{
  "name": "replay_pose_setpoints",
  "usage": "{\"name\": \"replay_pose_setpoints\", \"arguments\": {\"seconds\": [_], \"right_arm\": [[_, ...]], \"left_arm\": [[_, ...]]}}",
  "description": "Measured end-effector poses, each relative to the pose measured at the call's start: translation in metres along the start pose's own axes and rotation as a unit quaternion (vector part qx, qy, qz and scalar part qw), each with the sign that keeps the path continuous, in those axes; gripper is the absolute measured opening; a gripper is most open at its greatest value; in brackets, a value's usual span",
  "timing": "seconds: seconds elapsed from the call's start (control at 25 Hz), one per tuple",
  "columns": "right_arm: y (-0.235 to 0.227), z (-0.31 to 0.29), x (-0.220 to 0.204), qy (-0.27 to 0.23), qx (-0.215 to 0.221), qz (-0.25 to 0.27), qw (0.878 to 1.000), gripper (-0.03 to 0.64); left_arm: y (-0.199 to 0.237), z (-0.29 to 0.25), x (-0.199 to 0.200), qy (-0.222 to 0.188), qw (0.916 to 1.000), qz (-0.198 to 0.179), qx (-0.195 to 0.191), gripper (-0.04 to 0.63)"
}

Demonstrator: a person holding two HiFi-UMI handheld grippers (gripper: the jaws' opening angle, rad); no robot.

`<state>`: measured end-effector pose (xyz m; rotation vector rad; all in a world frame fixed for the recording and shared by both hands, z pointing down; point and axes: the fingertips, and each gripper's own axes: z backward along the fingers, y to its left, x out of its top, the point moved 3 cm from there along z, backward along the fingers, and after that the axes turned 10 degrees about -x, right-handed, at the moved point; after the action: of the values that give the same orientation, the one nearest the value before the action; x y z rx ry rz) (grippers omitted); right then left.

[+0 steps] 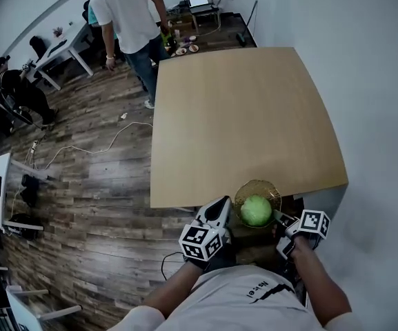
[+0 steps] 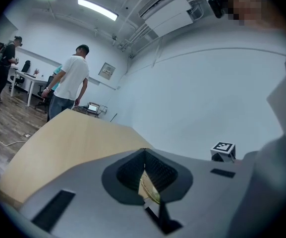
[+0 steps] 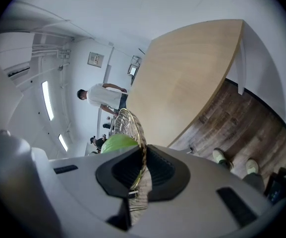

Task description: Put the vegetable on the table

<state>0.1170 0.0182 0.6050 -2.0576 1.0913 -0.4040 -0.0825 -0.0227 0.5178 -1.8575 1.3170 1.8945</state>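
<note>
left gripper (image 1: 219,209), right gripper (image 1: 280,220) clamp bowl (image 1: 257,186) with cabbage (image 1: 256,211); tan table (image 1: 240,116), plank floor (image 1: 95,178)

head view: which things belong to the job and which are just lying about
Job: round green vegetable, gold-tinted glass bowl holding it, light wooden table, left gripper, right gripper.
Lying about: white floor cable, open laptop, person in white t-shirt.

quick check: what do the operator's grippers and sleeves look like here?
Both the left gripper and right gripper have pale grey bodies, black ribbed V-shaped pads and a cube of black-and-white square markers. The person wears a white short-sleeved shirt with black lettering.
</note>
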Motion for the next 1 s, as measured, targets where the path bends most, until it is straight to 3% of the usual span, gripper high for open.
{"name": "replay_pose_setpoints", "arguments": {"seconds": [0.48, 1.0], "right_arm": [[0.039, -0.081, 0.076, -0.039, -0.027, -0.024, 0.999, 0.029], [0.031, -0.167, 0.168, 0.011, -0.064, -0.025, 0.998, 0.031]], "left_arm": [[0.089, -0.064, 0.045, 0.022, 0.9988, -0.006, -0.043, 0.012], [0.154, -0.137, 0.056, 0.046, 0.9988, 0.016, -0.002, 0.012]]}}
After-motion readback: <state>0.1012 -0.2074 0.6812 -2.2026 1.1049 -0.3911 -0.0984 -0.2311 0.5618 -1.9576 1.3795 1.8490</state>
